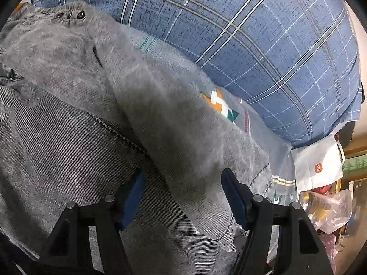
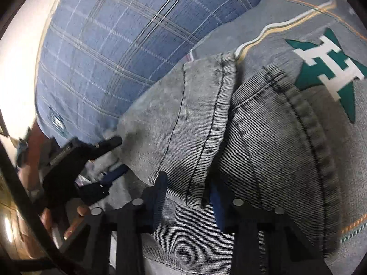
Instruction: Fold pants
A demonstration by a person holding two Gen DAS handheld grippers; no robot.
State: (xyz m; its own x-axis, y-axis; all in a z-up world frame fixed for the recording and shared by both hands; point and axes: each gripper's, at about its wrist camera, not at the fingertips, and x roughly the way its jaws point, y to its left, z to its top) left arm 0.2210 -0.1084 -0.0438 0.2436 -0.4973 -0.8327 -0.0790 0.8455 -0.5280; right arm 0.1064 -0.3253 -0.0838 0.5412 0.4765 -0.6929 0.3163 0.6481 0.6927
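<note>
Grey denim pants (image 1: pixel 172 114) lie folded on a bed, the waistband with its dark rivets (image 1: pixel 71 15) at the upper left. My left gripper (image 1: pixel 183 194) is open, and the folded leg runs down between its blue pads (image 1: pixel 133 201) without being pinched. In the right wrist view the leg hem (image 2: pixel 201 137) of the pants (image 2: pixel 263 149) hangs between the fingers of my right gripper (image 2: pixel 189 192). Those jaws stand narrow, with a dark gap beside the right pad (image 2: pixel 216 206), so the hem sits loose. The left gripper (image 2: pixel 117 158) shows there too, open astride the leg's edge.
A blue plaid quilt (image 1: pixel 252 34) bulges behind the pants. The grey bedsheet (image 2: pixel 332 68) carries green and orange star prints. A white paper bag (image 1: pixel 318 167) and crumpled plastic bags (image 1: pixel 330 210) sit past the bed's right edge. A hand (image 2: pixel 80 210) holds the left gripper.
</note>
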